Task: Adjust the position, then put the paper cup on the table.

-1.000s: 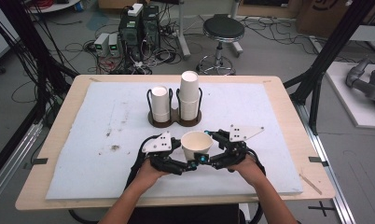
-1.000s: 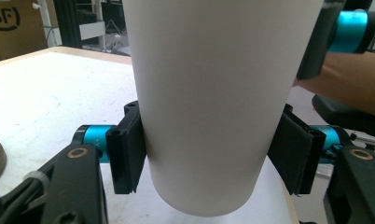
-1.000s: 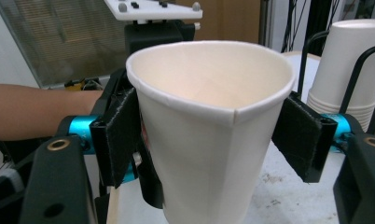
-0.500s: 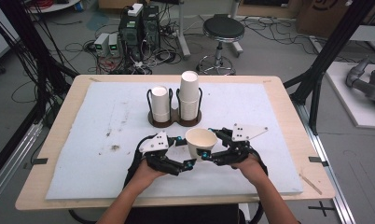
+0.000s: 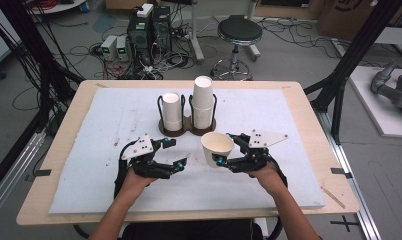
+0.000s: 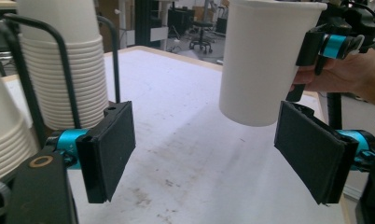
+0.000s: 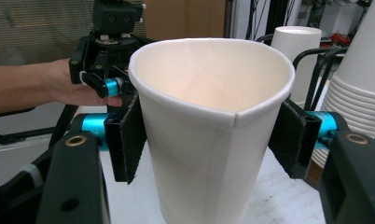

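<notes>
A white paper cup [image 5: 217, 148] hangs just above the white mat, mouth up, and my right gripper [image 5: 223, 149] is shut on it. In the right gripper view its pads [image 7: 129, 140] press both sides of the cup [image 7: 213, 116] and dent the rim; these jaws have just been closing. My left gripper [image 5: 175, 152] stands to the left of the cup, apart from it. Its jaws have just been opening and are open, with nothing between the pads [image 6: 108, 149]. The left gripper view shows the cup [image 6: 265, 60] ahead on the right.
A dark wire rack [image 5: 186, 131] at the mat's middle back holds a short cup stack [image 5: 171, 111] and a taller one [image 5: 203, 100]. The white mat [image 5: 89, 150] covers most of the wooden table [image 5: 319, 115]. A stool [image 5: 235, 35] and computers stand on the floor beyond.
Both grippers were together at the cup. The left one has let go, opened and drawn away to the left. The right one keeps the cup, now slightly further right.
</notes>
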The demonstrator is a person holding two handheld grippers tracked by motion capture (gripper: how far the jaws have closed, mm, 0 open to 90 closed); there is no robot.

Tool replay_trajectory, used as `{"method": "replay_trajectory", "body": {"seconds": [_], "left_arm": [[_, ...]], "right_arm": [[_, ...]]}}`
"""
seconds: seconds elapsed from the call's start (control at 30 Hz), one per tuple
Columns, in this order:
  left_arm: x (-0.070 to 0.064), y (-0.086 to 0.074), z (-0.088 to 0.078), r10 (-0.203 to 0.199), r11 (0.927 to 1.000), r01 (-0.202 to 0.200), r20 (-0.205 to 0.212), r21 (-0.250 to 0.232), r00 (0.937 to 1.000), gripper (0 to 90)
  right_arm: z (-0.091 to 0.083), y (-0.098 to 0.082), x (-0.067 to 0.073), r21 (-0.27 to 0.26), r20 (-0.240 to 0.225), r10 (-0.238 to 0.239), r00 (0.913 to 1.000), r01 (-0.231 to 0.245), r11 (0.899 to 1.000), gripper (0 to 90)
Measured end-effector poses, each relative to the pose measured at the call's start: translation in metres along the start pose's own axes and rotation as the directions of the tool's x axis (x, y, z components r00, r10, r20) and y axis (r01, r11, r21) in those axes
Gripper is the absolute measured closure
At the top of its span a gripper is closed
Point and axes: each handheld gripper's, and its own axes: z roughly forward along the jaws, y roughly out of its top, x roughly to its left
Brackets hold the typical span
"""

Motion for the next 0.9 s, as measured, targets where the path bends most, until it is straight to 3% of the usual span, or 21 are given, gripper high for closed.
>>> {"method": "replay_trajectory", "body": {"seconds": [0.4, 0.9], "left_arm": [[0.008, -0.001, -0.016, -0.01, 0.9998, 0.009, -0.043, -0.02, 0.999, 20.4], [0.023, -0.005, -0.033, -0.018, 0.9998, 0.017, -0.093, -0.006, 0.9955, 20.4]], "right_arm": [[-0.007, 0.0, 0.002, -0.003, 0.018, -0.001, 0.9998, 0.001, 1.0, 35.5], [-0.004, 0.0, 0.0, 0.002, 0.036, -0.001, 0.9994, 0.001, 1.0, 35.5]]}}
